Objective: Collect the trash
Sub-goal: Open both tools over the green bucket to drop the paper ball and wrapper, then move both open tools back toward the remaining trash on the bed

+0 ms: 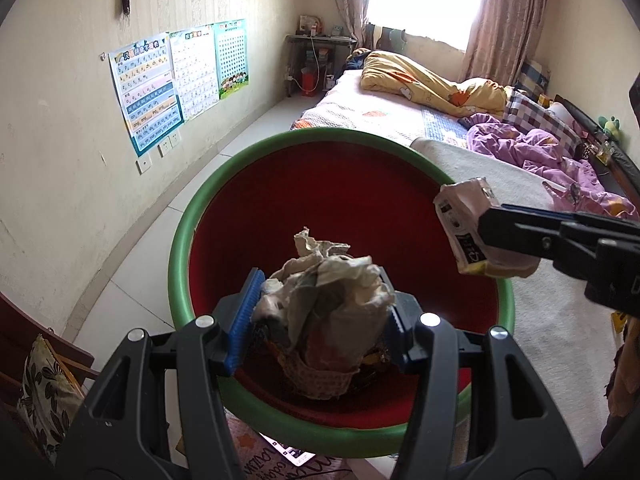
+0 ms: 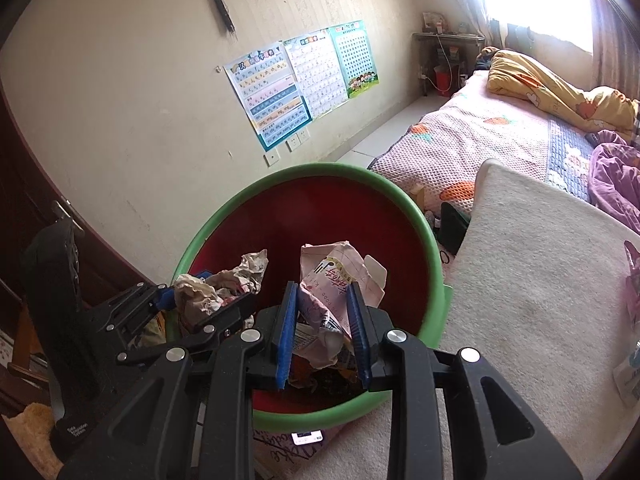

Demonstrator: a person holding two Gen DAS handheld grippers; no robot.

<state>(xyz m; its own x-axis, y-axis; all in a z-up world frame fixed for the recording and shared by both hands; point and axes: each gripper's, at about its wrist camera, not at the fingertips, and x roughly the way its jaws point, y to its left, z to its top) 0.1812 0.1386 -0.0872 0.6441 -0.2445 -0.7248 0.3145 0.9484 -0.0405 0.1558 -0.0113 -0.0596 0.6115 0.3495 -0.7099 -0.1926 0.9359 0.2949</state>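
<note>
- Jaws of the left gripper (image 1: 320, 304) are squeezed tight on a crumpled paper wad (image 1: 324, 288), with a blue pad (image 1: 244, 320) pressed on each side.
- Jaws of the right gripper (image 2: 324, 328) are clamped on a squashed pink carton (image 2: 332, 284) that has red writing on it.
- Both pieces of trash hang over the open mouth of the bin (image 1: 180, 248), which is red inside with a green rim.
- More trash lies dark at the bottom of the bin; I cannot tell what it is.
- From the left camera, the carton sits by the right side of the rim; from the right camera, the paper wad sits by the left side.
- A white blanket (image 2: 540, 300) lies just beside the bin, on the near corner of the bed (image 2: 460, 140).
- A yellow quilt (image 1: 424, 80) and a purple quilt (image 1: 532, 144) are bunched up farther along the bed.
- Three bright posters (image 1: 176, 80) hang on the wall, well apart from the bin.
</note>
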